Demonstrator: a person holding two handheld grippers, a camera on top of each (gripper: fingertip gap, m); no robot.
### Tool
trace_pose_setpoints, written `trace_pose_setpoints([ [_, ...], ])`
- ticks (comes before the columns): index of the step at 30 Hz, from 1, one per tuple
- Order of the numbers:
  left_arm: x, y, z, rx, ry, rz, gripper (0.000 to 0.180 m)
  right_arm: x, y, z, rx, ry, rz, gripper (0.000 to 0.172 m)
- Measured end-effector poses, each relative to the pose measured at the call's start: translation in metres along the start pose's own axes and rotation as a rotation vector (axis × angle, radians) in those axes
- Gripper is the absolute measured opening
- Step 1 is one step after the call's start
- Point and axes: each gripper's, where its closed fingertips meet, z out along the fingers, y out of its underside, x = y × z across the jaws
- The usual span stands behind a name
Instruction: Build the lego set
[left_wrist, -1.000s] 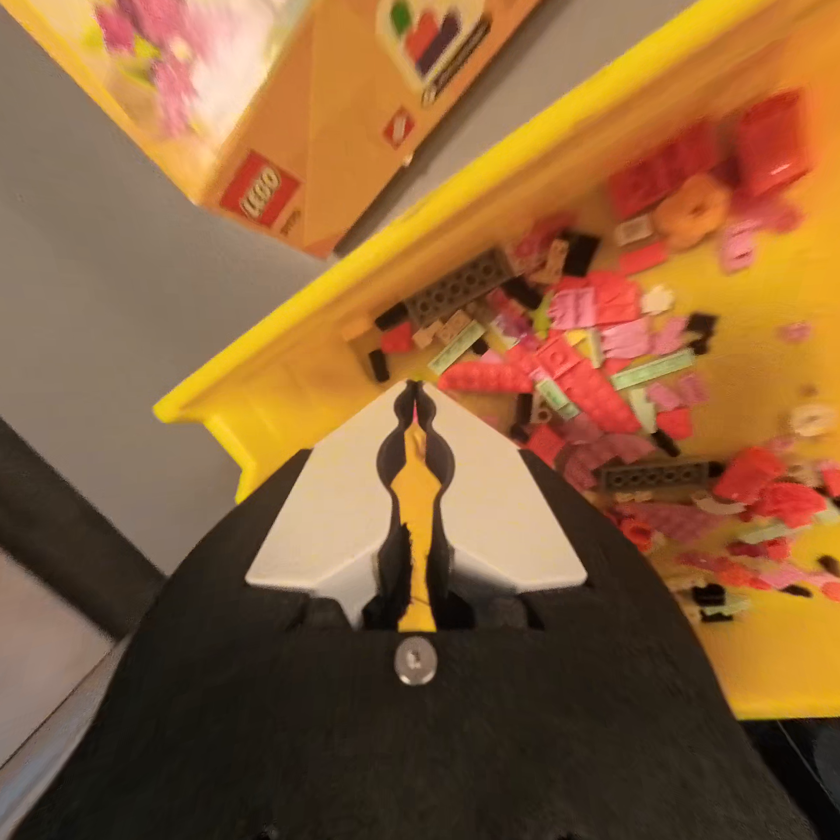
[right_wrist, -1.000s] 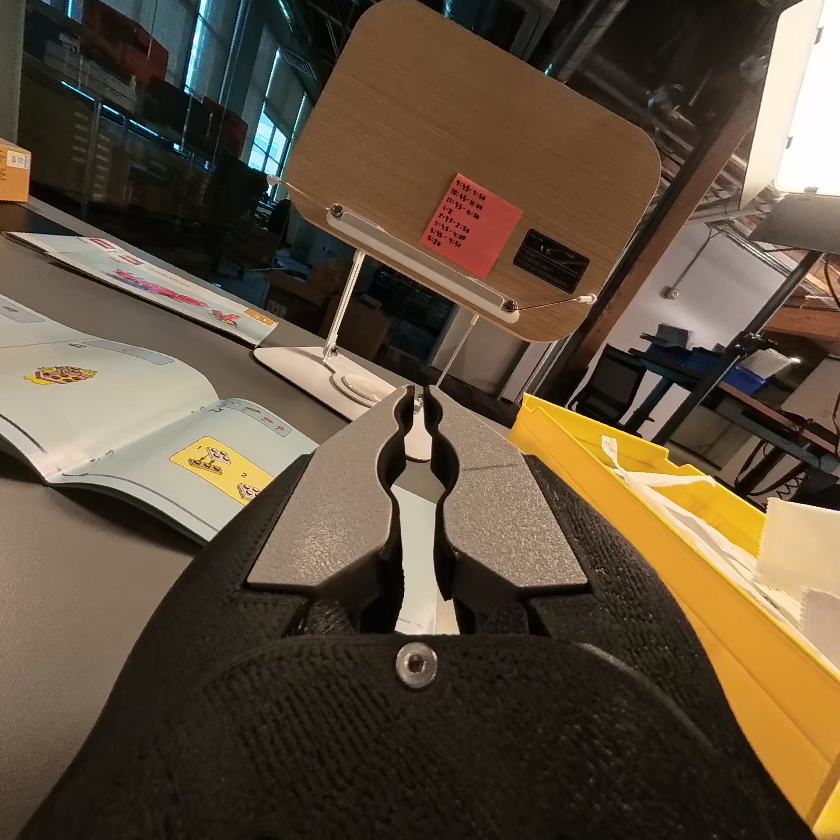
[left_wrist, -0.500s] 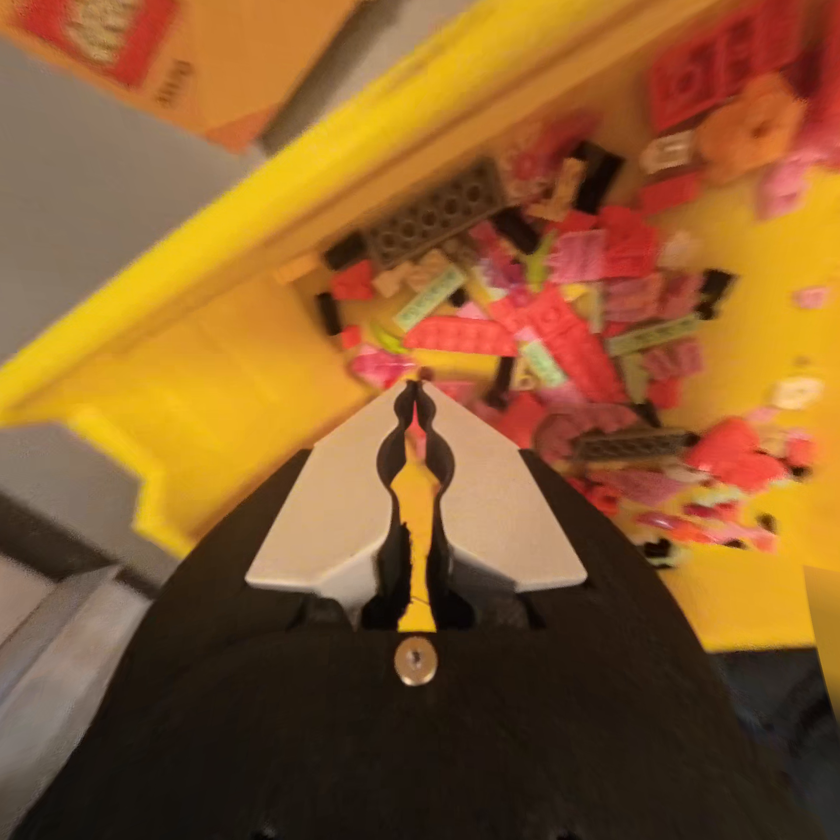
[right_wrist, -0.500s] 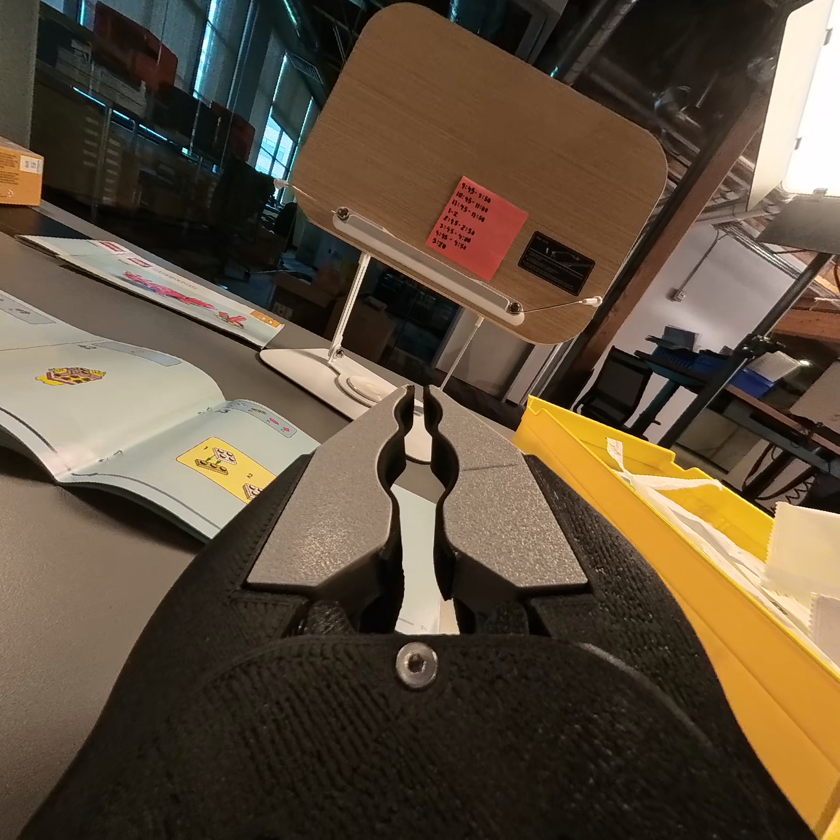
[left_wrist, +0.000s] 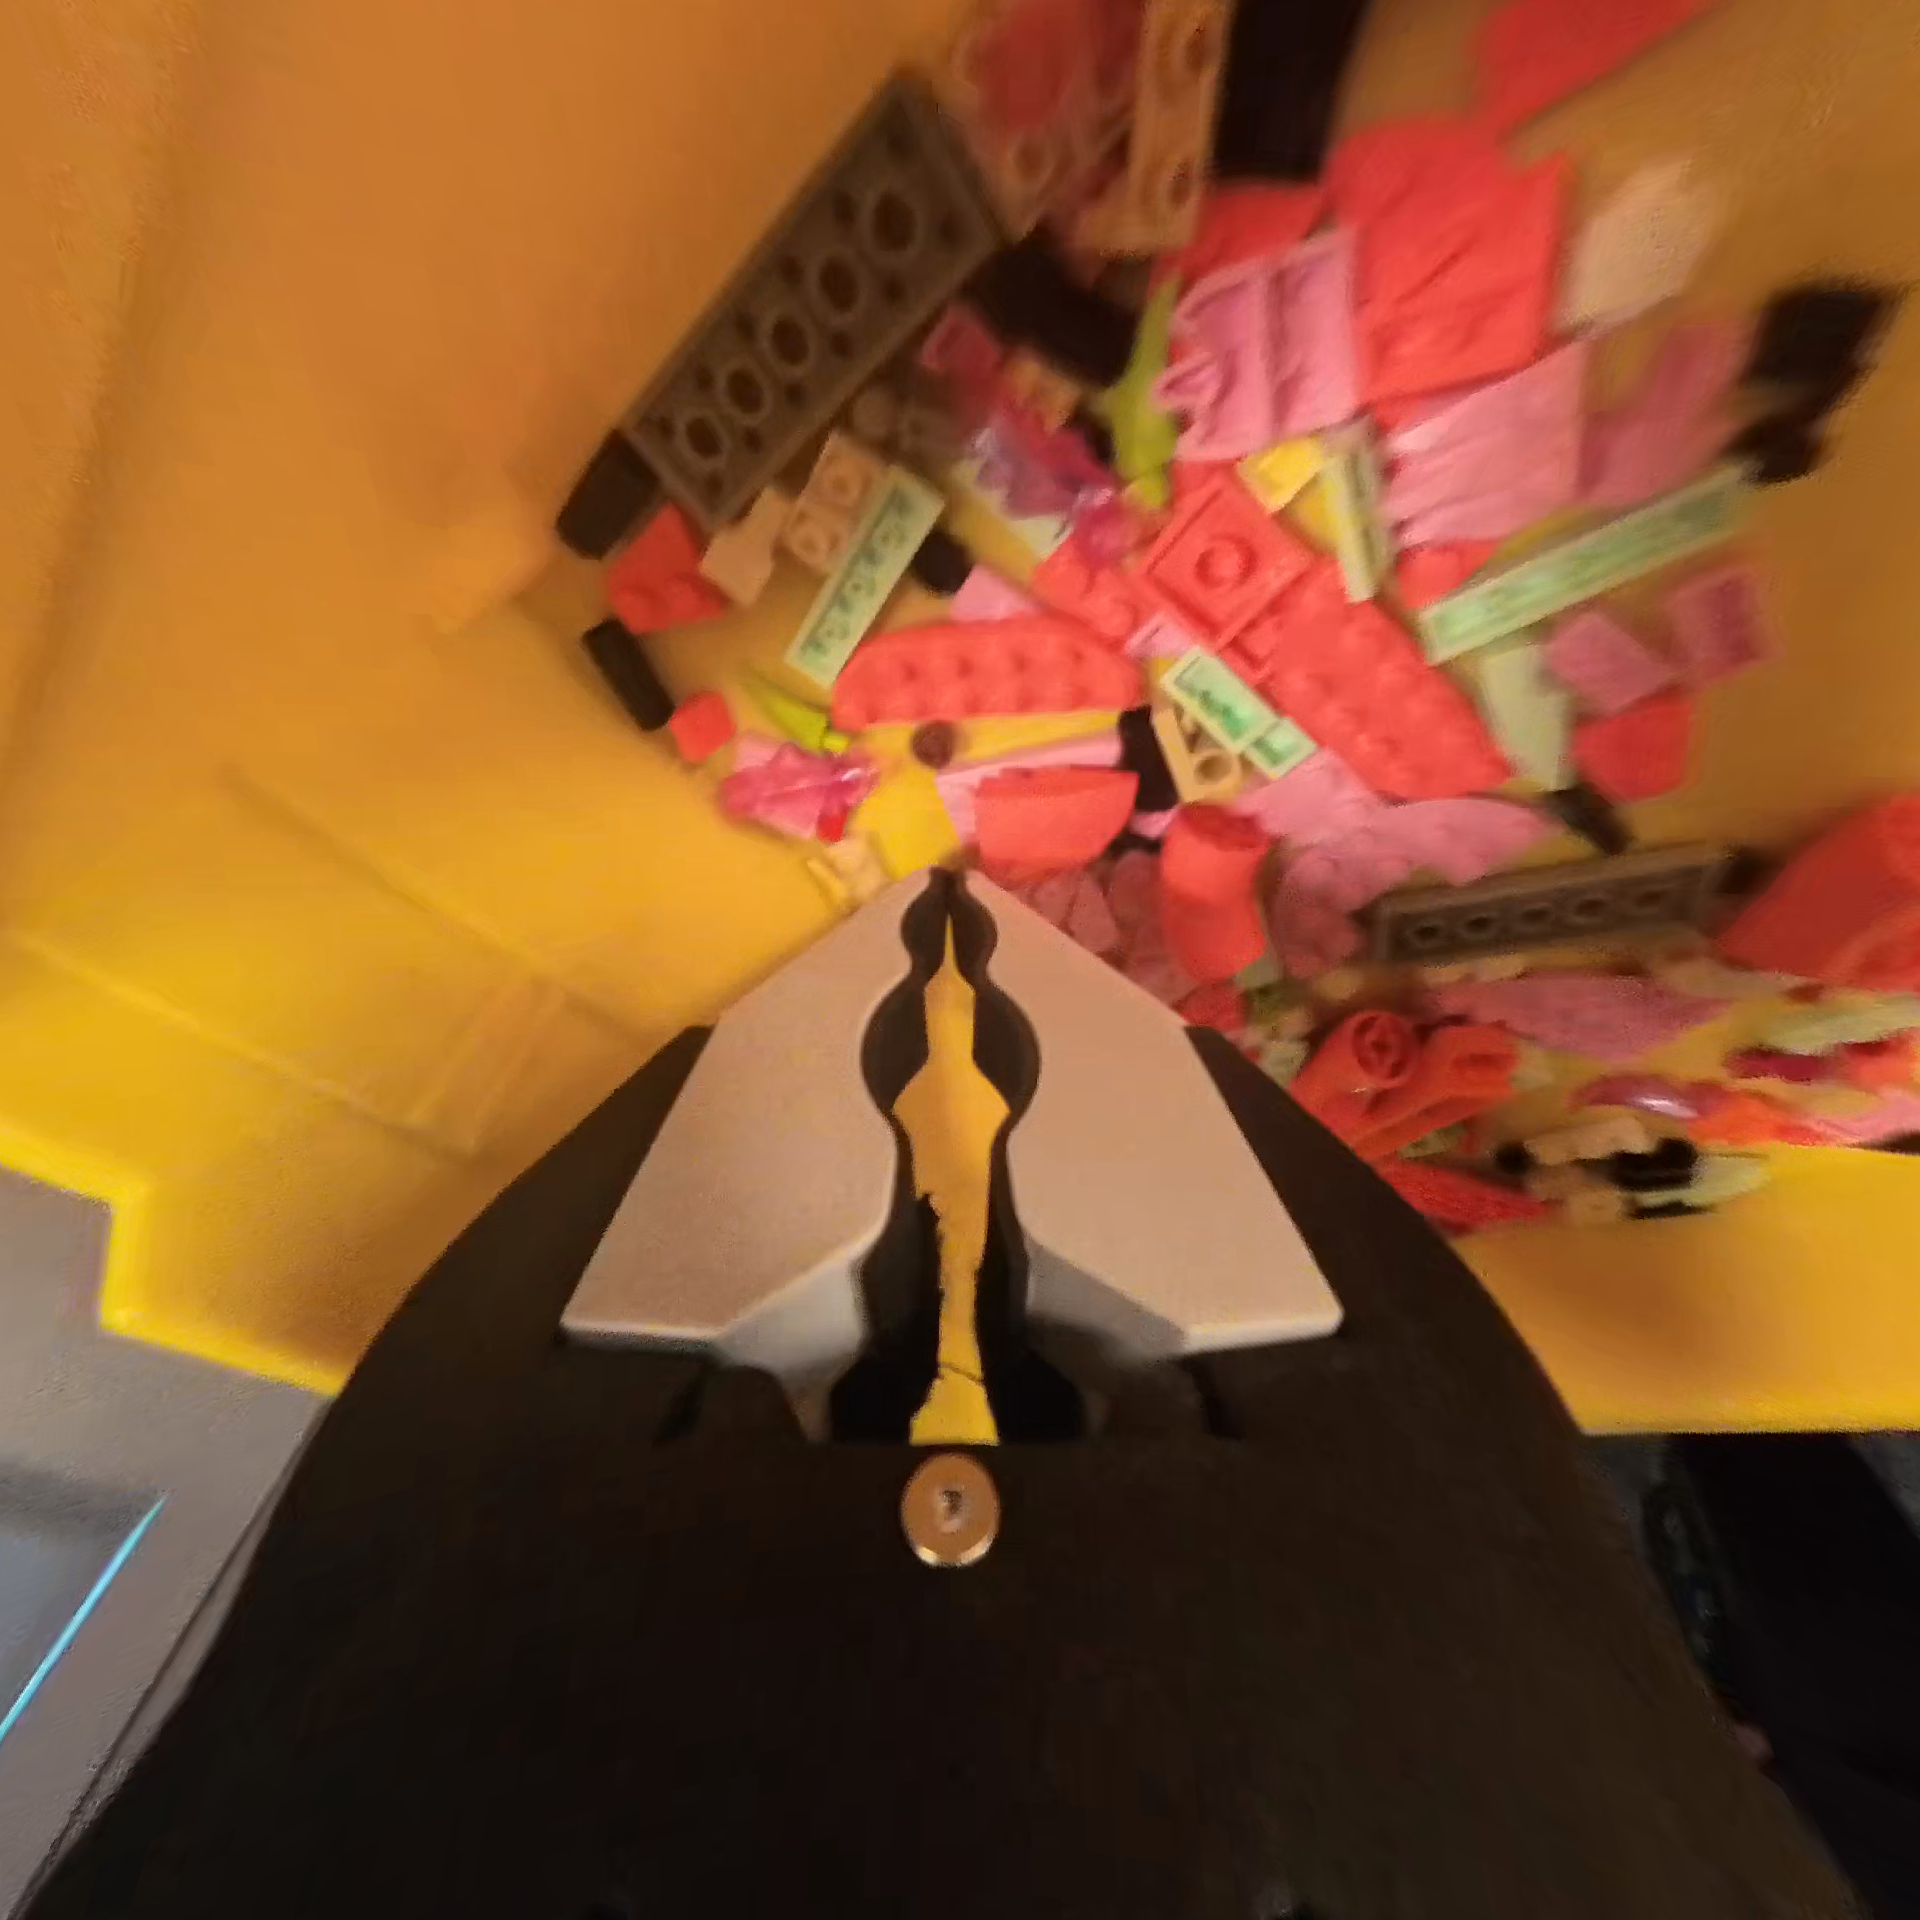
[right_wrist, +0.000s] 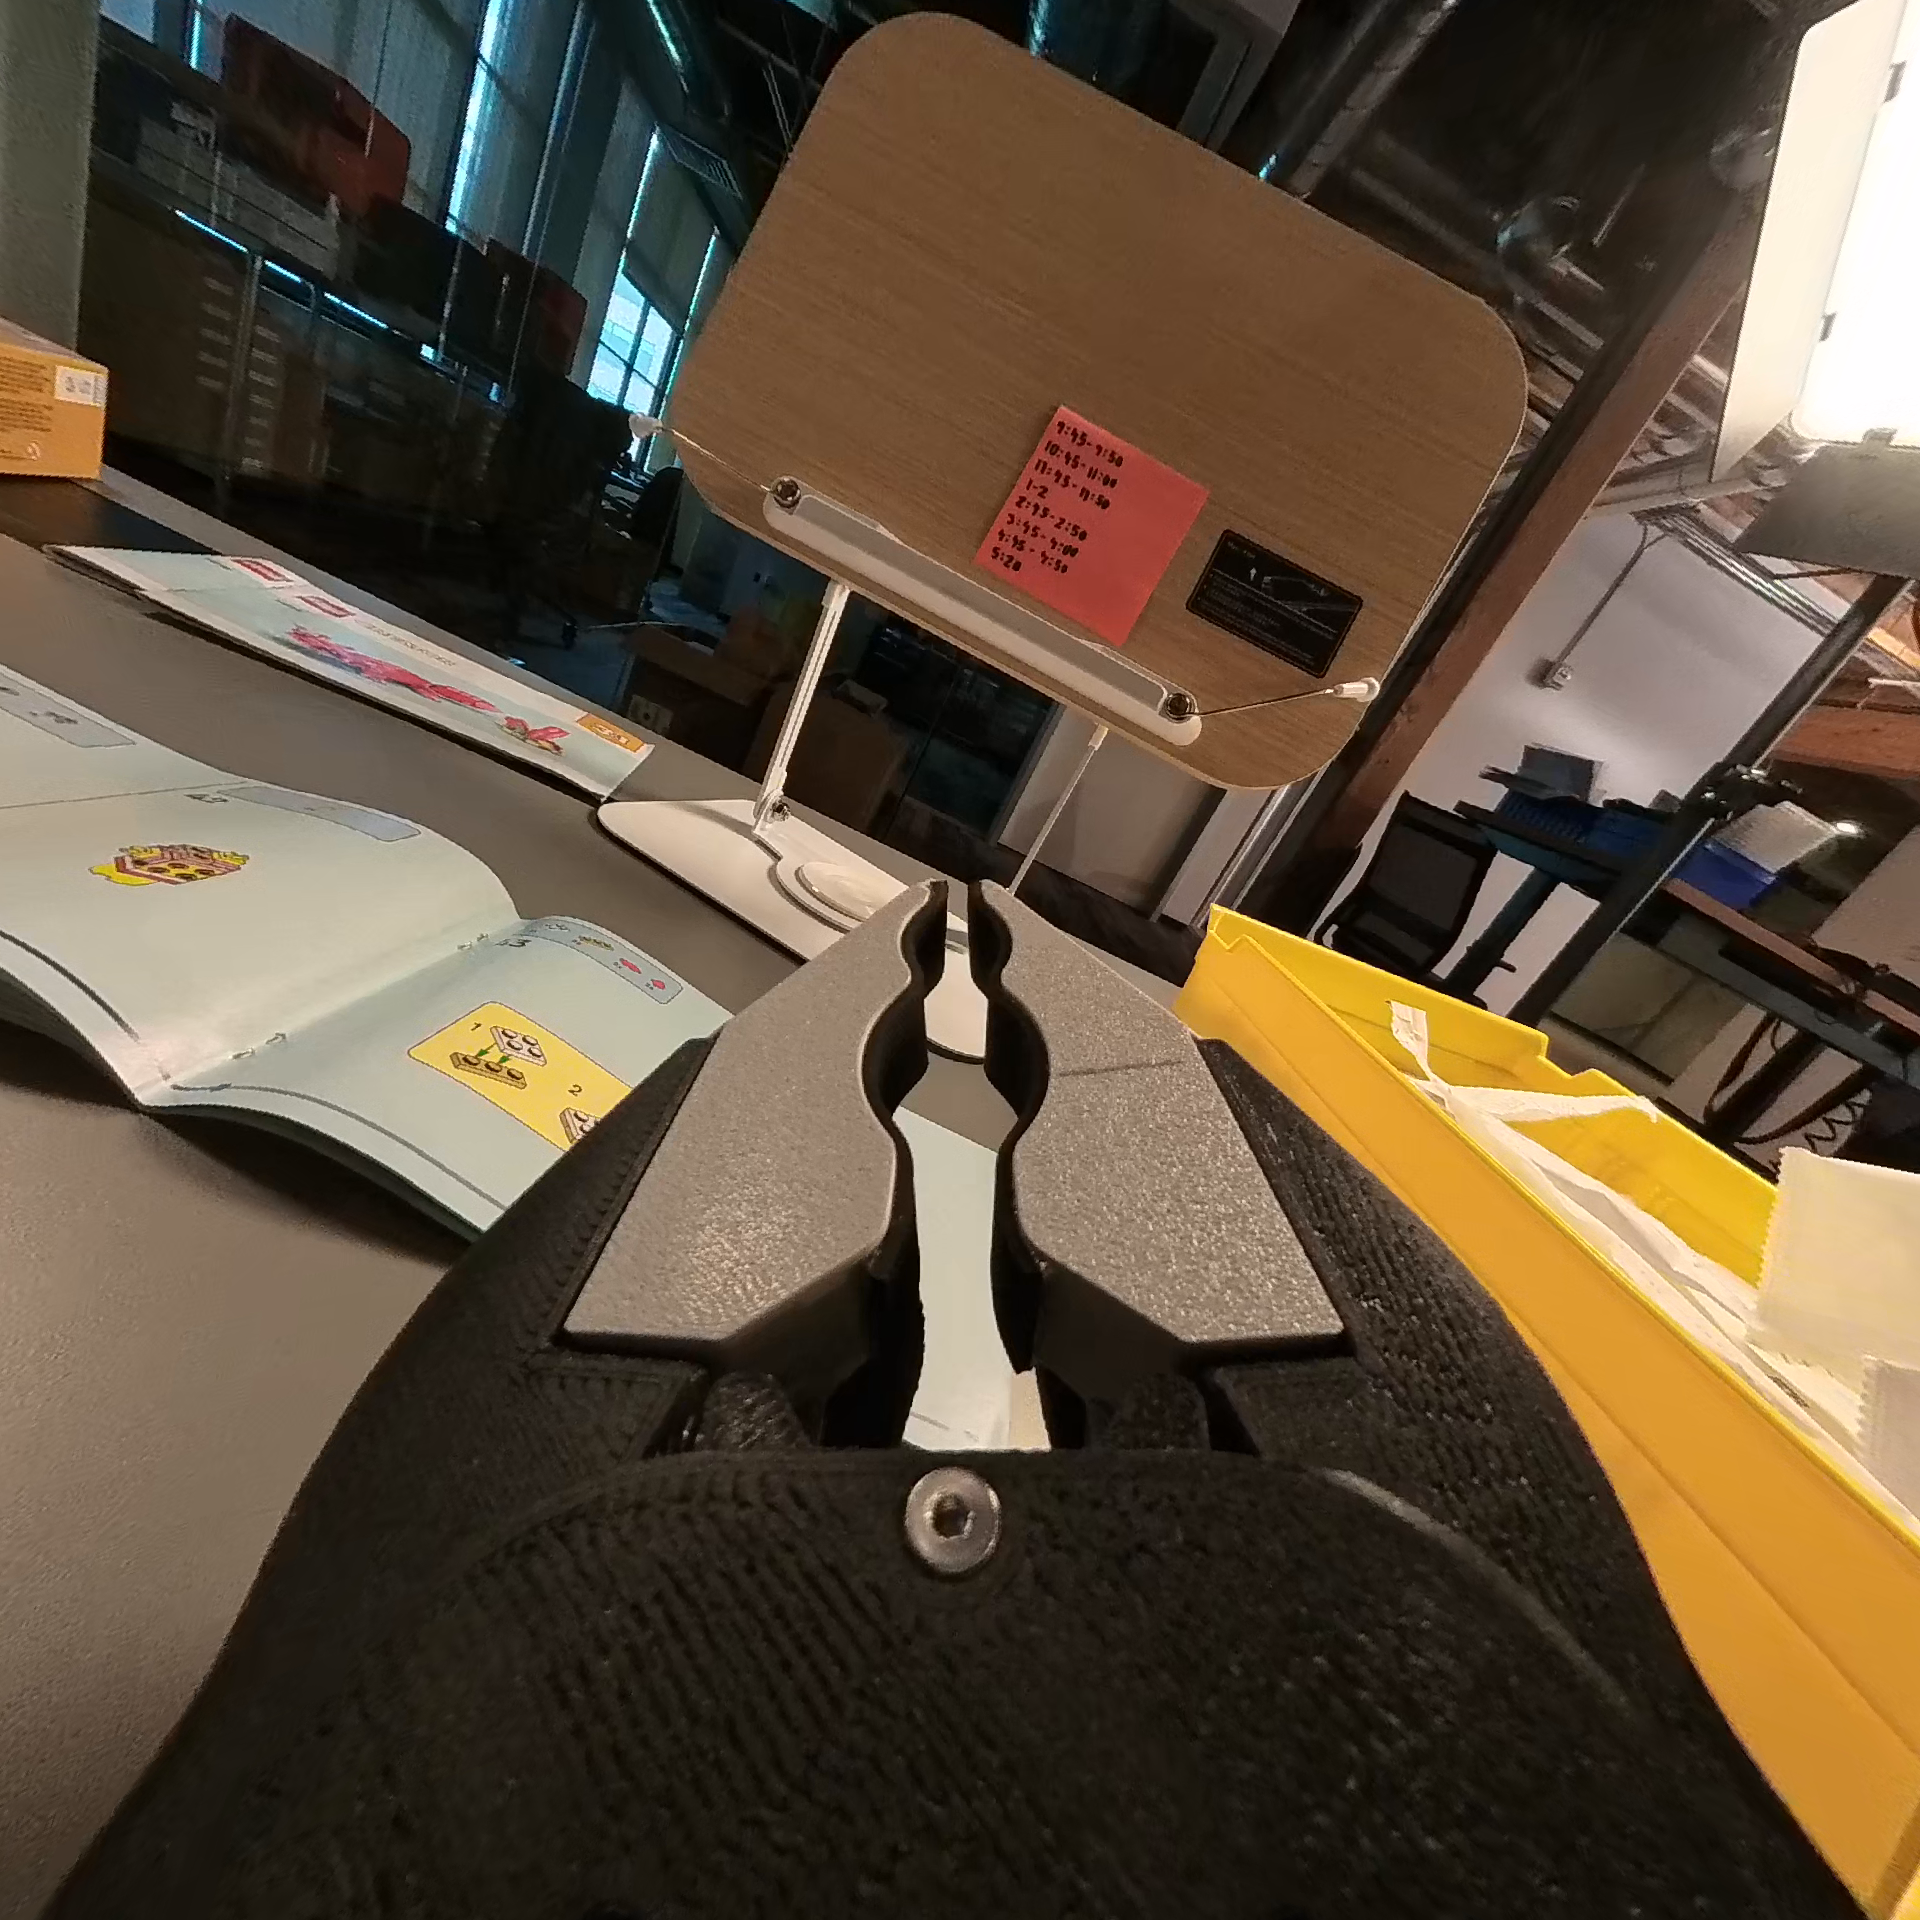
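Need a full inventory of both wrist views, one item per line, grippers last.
Yellow bin: one, under the left gripper.
Toy bricks: many, mostly red and pink, some mint, black and grey, heaped in that bin.
Grey holed plate: one, against the bin wall.
Open instruction booklet: one, pale blue, on the dark table.
Second booklet: one, farther back.
Wooden book stand: one, white base, red sticky note.
Yellow tray: one, right side, holding white paper.
Orange box: one, far left.
Left gripper: shut, empty, over the bricks.
Right gripper: nearly shut, empty.
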Motion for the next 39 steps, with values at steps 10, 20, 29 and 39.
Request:
trace_pose_setpoints([
  [10, -0.012, -0.004, -0.009, 0.07, 0.002, -0.103, 0.007, -0.002, 0.0, 0.0, 0.001, -0.007, -0.002, 0.002],
  [20, -0.009, -0.005, -0.001, 0.005, 0.044, -0.199, 0.023, -0.004, -0.001, 0.0, 0.005, -0.017, -0.002, 0.002],
  [29, 0.0, -0.007, -0.009, 0.07, 0.152, -0.206, 0.02, -0.006, -0.002, 0.0, 0.006, -0.023, -0.003, 0.002],
  [39, 0.004, 0.0, 0.0, 0.04, 0.136, -0.138, 0.006, -0.005, -0.002, 0.0, 0.007, -0.02, 0.004, 0.002],
])
